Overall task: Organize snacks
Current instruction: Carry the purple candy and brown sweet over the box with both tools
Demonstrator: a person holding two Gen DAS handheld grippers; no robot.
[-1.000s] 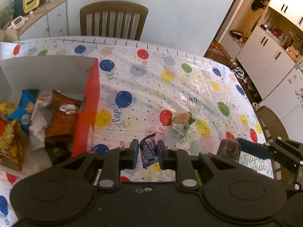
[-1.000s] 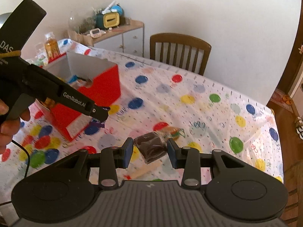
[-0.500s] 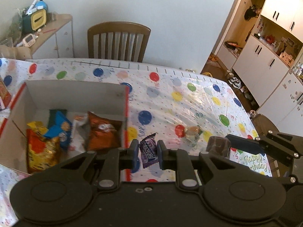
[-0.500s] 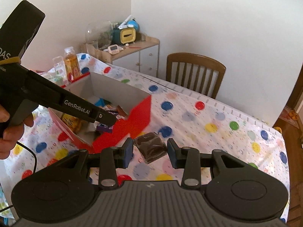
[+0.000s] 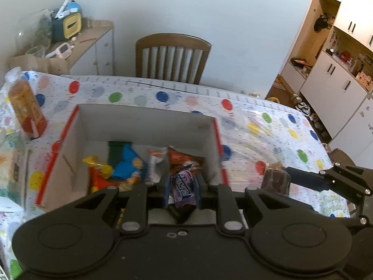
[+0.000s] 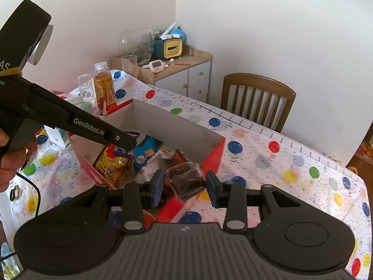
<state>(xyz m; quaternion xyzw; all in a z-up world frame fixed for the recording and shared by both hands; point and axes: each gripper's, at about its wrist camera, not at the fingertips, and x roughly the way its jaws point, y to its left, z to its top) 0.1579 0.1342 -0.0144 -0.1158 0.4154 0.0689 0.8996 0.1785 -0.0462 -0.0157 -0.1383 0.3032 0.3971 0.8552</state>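
1. The left gripper (image 5: 180, 190) pinches a purple candy wrapper (image 5: 183, 186) between its fingers, which are pressed against the packet's two sides. The packet stands upright in the grip, so it can likely fall straight down once let go.
2. This gripper hangs over the near right part of the red cardboard box (image 5: 145, 114), above the snacks already lying inside. That is where a release would add the candy to the pile.
3. The right gripper (image 6: 184, 185) carries a dark brown snack in clear wrap (image 6: 185, 179). The left pad touches it; on the right a thin gap seems to show, so how firm the hold is I cannot tell.
4. The brown snack sits above the box's near red corner (image 6: 213, 155), partly over the rim and partly over the balloon-print tablecloth (image 6: 291, 163). Judged from this, it needs to go further in before a drop.
5. Inside the box lie a yellow chip bag (image 6: 112, 163), a blue packet (image 6: 144, 150) and an orange-brown packet (image 5: 184, 159), loosely heaped, so sorting is well under way.
6. A bottle of orange drink (image 5: 24, 107) stands on the table outside the box's left wall, apart from it.
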